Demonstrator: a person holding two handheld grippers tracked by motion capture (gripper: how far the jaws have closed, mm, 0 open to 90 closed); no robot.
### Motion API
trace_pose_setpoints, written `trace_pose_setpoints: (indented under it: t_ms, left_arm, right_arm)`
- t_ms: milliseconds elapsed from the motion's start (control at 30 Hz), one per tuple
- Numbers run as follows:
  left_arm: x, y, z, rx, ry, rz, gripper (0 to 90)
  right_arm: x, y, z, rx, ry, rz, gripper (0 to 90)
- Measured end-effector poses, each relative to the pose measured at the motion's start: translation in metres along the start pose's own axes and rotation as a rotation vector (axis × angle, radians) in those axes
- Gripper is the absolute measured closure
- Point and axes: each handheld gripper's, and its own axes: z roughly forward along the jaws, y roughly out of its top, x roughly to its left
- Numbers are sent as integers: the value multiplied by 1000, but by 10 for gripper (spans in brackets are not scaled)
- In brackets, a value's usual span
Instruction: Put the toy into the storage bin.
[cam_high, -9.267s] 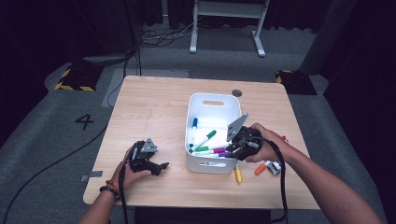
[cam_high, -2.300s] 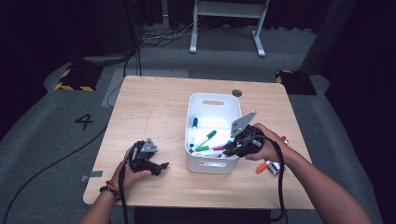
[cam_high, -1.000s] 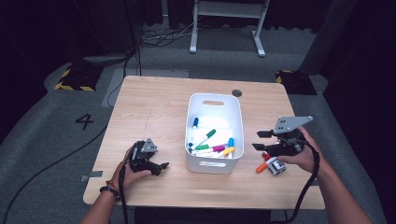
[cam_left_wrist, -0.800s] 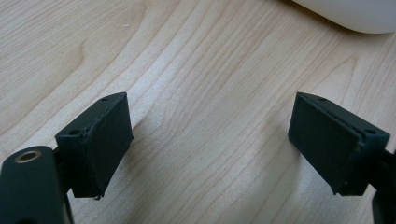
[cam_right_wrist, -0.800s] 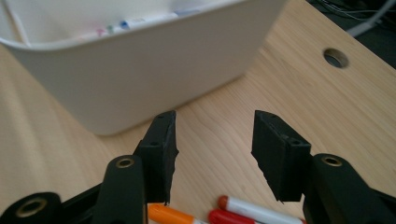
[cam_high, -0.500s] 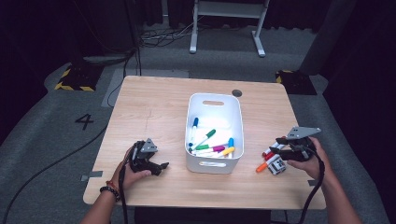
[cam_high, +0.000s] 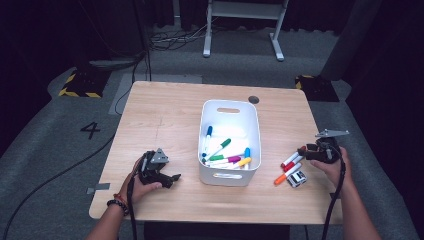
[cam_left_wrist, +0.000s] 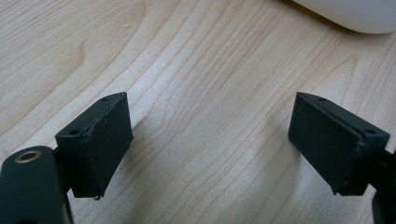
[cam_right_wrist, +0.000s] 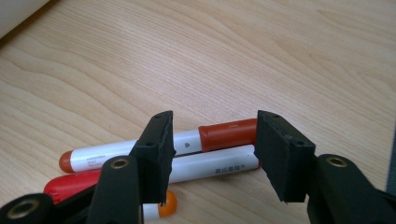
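Over at the left, the left gripper (cam_high: 172, 177) rests on the wooden table (cam_high: 165, 120) in the person's left hand (cam_high: 142, 185), its jaws spread wide with only bare wood between them. Just beside it to the right stands the white bin (cam_high: 229, 177), with several coloured markers lying inside. Further right, well apart from the bin, two red-capped markers (cam_right_wrist: 219, 149) lie side by side, touching along their length. In the high view their long axes run diagonally, from lower left up toward the right gripper (cam_high: 303, 151). An orange marker (cam_high: 280, 178) and a small white block (cam_high: 297, 178) lie just below them. The right gripper's jaws have just been opening; they straddle the two red-capped markers crosswise, not pressing on them.
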Motion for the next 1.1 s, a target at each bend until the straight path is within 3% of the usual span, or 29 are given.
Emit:
trace_pose_setpoints:
  t_ms: [67, 267, 633, 733, 867, 1100]
  left_arm:
    - [0, 0, 0, 0, -1, 0, 138]
    - [0, 0, 0, 0, 0, 0, 138]
    - [0, 0, 0, 0, 0, 0, 138]
    - [0, 0, 0, 0, 0, 0, 138]
    - [0, 0, 0, 0, 0, 0, 138]
    - [0, 0, 0, 0, 0, -1, 138]
  right_arm:
    - [-1, 0, 5, 17, -6, 5, 472]
    - [-2, 4, 17, 42, 46, 19, 454]
    - [0, 10, 29, 25, 103, 25, 431]
    - [3, 13, 33, 25, 114, 4, 429]
    - [12, 20, 39, 54, 99, -27, 431]
    - [27, 32, 49, 80, 81, -23, 463]
